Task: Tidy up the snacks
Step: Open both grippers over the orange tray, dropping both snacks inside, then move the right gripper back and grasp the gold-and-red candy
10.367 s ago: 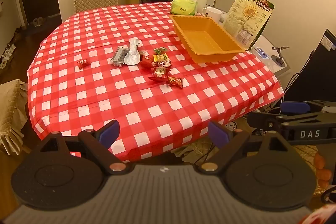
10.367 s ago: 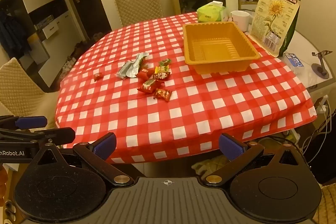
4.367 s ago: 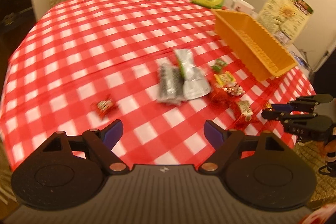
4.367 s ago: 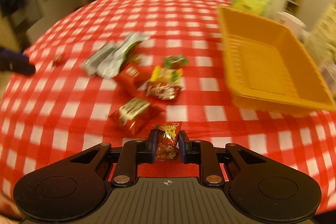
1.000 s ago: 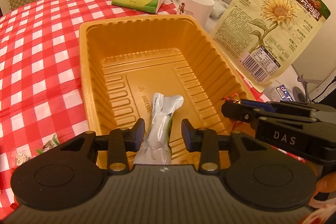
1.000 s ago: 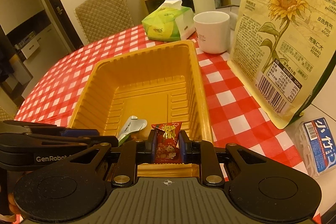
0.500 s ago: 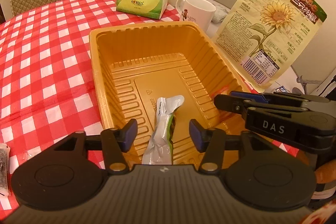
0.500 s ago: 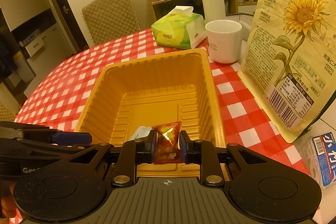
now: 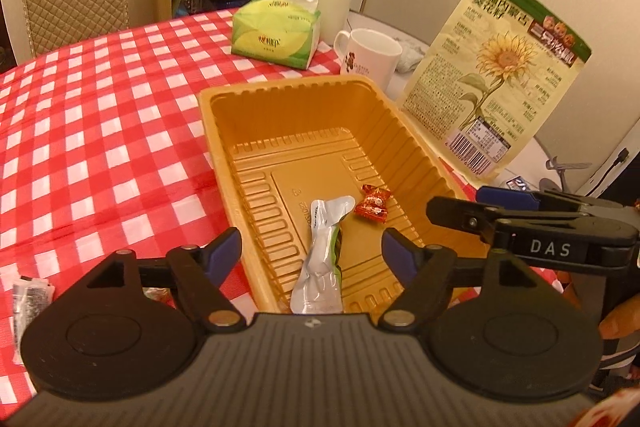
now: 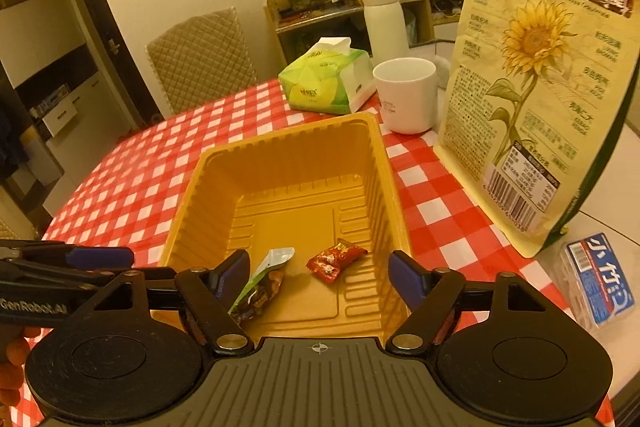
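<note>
An orange plastic tray [image 9: 224,131] [image 10: 384,163] stands on the red checked tablecloth. In it lie a silver snack packet [image 9: 320,267] [image 10: 264,275] and a small red candy [image 9: 374,203] [image 10: 334,261]. My left gripper [image 9: 312,253] is open and empty above the tray's near end. My right gripper [image 10: 319,273] is open and empty above the tray's near end too. In the left wrist view the right gripper's fingers [image 9: 500,199] show at the right. A grey packet [image 9: 28,297] lies on the cloth at far left.
A big sunflower-seed bag [image 9: 496,75] [image 10: 536,83] stands right of the tray. A white mug [image 9: 370,55] [image 10: 406,95], a green tissue pack [image 9: 276,31] [image 10: 326,79] and a white flask [image 10: 382,19] stand behind it. A small blue box [image 10: 600,283] lies at right.
Both grippers have opened and pulled back. The silver packet and the red candy have dropped out and now lie in the tray.
</note>
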`<state>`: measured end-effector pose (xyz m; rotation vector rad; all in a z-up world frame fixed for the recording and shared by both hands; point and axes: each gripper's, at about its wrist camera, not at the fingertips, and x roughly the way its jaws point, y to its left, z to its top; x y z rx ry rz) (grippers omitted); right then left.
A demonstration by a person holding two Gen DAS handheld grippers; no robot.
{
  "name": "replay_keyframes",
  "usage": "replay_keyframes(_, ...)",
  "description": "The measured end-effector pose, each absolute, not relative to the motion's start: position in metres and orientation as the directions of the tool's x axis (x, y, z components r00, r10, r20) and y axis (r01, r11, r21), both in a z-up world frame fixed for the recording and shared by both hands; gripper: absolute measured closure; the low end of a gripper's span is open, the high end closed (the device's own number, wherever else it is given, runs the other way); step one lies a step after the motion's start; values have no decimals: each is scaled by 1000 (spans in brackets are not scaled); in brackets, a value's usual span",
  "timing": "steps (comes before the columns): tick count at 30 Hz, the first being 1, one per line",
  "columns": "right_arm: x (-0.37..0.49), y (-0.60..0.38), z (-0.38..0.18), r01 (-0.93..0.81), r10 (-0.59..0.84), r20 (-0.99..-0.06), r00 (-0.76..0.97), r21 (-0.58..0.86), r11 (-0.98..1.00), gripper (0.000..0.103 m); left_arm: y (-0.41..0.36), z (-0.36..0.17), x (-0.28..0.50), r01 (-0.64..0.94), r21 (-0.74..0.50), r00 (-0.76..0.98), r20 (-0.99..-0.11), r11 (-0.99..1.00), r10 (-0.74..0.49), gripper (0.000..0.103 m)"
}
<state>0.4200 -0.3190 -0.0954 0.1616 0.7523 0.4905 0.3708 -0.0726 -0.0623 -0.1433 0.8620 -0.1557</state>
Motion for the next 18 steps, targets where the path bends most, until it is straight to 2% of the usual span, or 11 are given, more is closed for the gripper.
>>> replay_keyframes(4,409,-319,-89,-358,479,-611,630,319,878,24,-64,-53,357,91,-192,654,-728,977,-204,25)
replay_keyframes(18,359,-302,-75,-373,474,-622,623,297,879,24,-18,-45,287,104,-213,644,-730,972,-228,24)
